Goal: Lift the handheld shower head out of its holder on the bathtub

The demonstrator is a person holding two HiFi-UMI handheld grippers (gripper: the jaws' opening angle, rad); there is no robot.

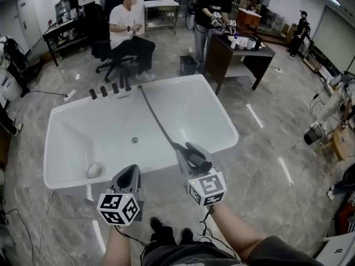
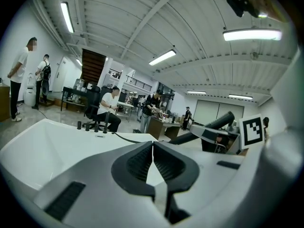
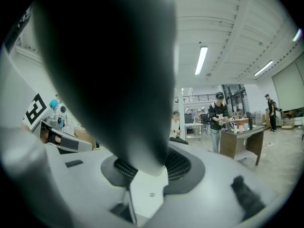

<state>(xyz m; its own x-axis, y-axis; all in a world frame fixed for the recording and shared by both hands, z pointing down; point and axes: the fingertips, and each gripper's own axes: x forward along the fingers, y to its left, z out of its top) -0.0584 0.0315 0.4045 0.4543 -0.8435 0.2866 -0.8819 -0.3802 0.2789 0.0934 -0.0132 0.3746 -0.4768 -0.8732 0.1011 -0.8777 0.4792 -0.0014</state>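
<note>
**Shower head is in my right gripper, over the near rim of the tub**

On the head view I see my right gripper (image 1: 182, 147) clamped on the dark handle of the shower head (image 1: 198, 160). In the right gripper view this handle (image 3: 109, 70) fills the space between the jaws. The shower head is above the near rim of the white bathtub (image 1: 61, 115). Its hose (image 1: 158, 121) runs across the tub to the far rim, beside the dark knobs (image 1: 108, 90). My left gripper (image 1: 132, 172) is near, also at the near rim, its jaws pressed together with nothing between them.
</note>
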